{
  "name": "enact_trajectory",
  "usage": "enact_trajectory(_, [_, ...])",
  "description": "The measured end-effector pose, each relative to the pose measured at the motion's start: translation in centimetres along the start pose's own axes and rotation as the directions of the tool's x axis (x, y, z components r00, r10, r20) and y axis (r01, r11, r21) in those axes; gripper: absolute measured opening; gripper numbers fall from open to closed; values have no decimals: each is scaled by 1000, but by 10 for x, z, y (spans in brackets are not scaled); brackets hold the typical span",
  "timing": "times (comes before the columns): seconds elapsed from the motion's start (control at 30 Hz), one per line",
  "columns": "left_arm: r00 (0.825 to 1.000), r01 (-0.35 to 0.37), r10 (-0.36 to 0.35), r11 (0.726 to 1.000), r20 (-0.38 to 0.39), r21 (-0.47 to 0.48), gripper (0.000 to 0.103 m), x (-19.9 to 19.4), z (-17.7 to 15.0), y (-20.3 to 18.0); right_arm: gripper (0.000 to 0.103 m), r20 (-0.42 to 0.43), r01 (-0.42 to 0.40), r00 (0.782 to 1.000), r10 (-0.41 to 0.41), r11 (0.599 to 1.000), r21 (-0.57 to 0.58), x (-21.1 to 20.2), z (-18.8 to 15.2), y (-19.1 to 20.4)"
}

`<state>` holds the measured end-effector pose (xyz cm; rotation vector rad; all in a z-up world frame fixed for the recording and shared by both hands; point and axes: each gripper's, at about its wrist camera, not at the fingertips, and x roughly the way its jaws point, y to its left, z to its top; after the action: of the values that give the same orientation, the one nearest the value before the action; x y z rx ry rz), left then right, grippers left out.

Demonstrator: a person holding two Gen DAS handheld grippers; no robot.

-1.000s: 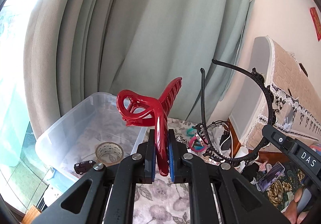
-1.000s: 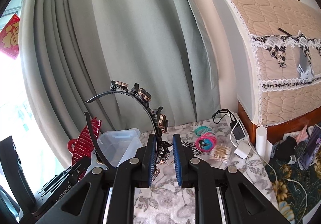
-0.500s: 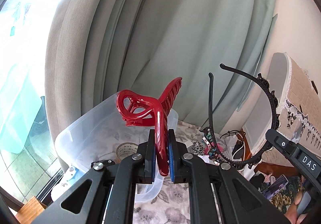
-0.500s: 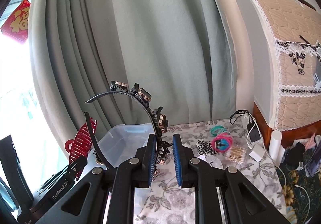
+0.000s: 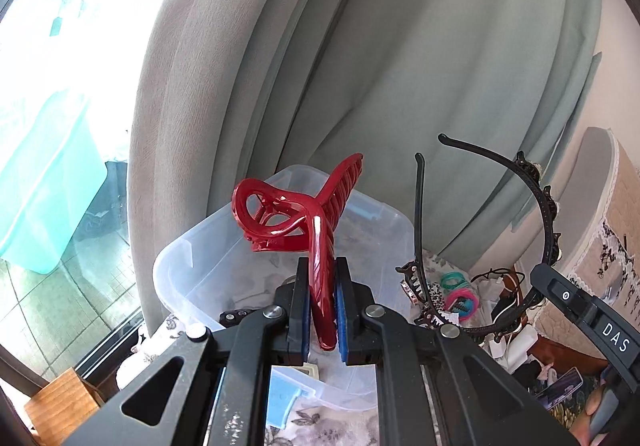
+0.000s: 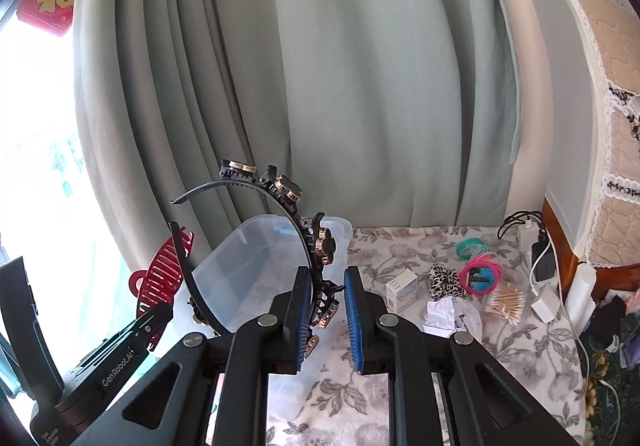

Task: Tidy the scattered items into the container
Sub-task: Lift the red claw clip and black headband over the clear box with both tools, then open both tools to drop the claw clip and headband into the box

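my left claw (image 5: pixel 322 312): clamped on red hair clip (image 5: pixel 296 214). my right claw (image 6: pixel 324 316): clamped on black headband (image 6: pixel 288 202). both have swung closer over the clear bin (image 6: pixel 256 246); drop looks next. hair ties (image 6: pixel 480 274) remain on counter (image 6: pixel 400 246).

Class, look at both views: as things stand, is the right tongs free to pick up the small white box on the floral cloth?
Probably not yet. The right tongs are shut on the black headband, so they must drop it first. The small white box itself stands uncovered on the cloth, nothing over it.
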<state>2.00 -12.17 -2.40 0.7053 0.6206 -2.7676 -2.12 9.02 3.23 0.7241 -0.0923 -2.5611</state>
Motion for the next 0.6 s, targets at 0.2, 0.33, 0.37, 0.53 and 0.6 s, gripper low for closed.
enact_trajectory(0.2, [1000, -14, 13, 1000, -21, -24, 10, 12, -3, 15, 18, -41, -11, 999, 10, 1000, -22, 26, -4, 13])
enact_trajectory(0.33, [999, -22, 21, 999, -36, -41, 10, 22, -4, 22, 18, -67, -23, 998, 20, 999, -36, 45, -6, 23])
enact_trajectory(0.37, [999, -26, 24, 999, -39, -44, 10, 24, -4, 24, 18, -74, -26, 997, 23, 999, -40, 50, -6, 25])
enact_trajectory(0.53, [998, -39, 37, 998, -54, -53, 10, 33, -5, 32, 18, -112, -36, 993, 30, 998, -49, 74, -11, 32])
enact_trajectory(0.6, [997, -41, 38, 998, -62, -51, 10, 38, -6, 33, 18, -128, -40, 991, 33, 998, -50, 83, -14, 34])
